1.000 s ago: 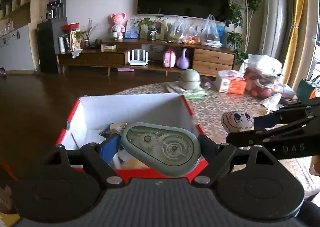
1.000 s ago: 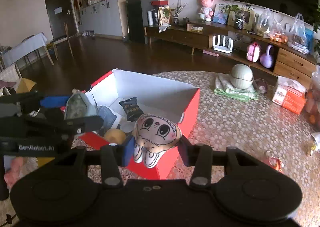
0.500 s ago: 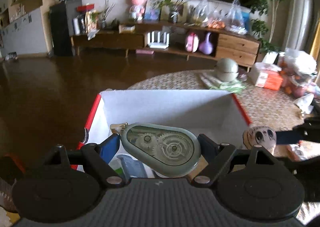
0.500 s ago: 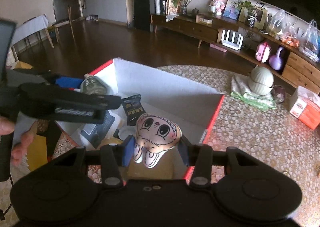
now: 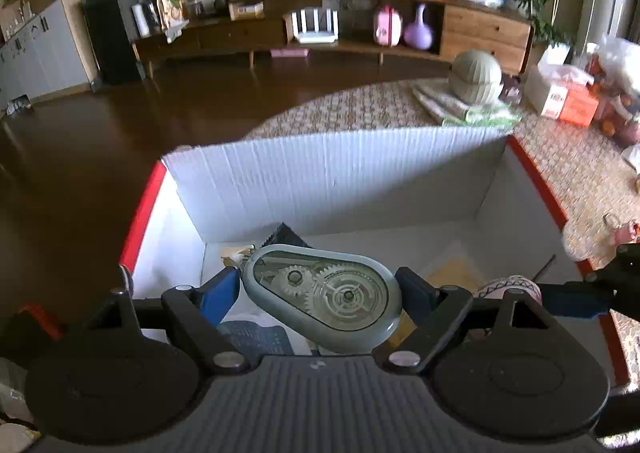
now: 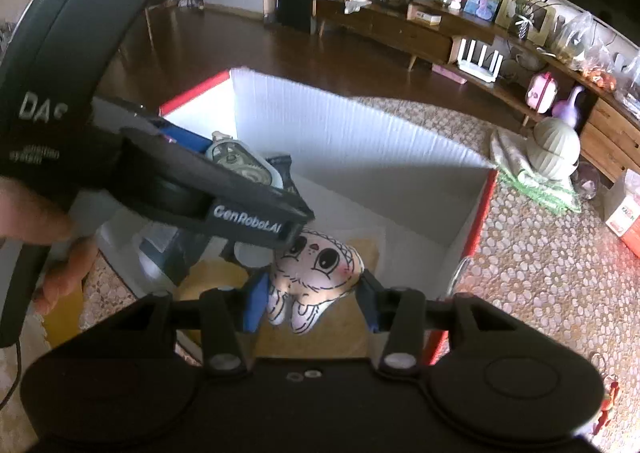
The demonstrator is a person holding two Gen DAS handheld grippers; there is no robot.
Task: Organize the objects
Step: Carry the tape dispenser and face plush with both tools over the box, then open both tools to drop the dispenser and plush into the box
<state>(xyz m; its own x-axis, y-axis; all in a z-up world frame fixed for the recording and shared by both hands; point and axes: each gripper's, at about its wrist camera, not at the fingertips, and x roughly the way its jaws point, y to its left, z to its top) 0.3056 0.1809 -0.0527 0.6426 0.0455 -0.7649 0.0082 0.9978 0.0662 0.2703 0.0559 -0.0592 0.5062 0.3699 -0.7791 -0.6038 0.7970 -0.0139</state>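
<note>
Both grippers tilt steeply down over the open red-edged box (image 5: pixel 340 181) on the table (image 6: pixel 540 273). The left gripper (image 5: pixel 320 293) has its jaws spread wide and clamped on the flanks of a grey-green correction tape dispenser (image 5: pixel 324 297), held above the box interior. The right gripper (image 6: pixel 310 295) has its jaws partly closed on a small plush rabbit (image 6: pixel 316 269), also over the box. A hand (image 6: pixel 52 237) grips the left tool's handle at the right view's edge. The left gripper's body hides much of the box floor; the dark packet (image 5: pixel 286 235) and blue item (image 5: pixel 256 337) below are perhaps wrappers, hard to identify.
</note>
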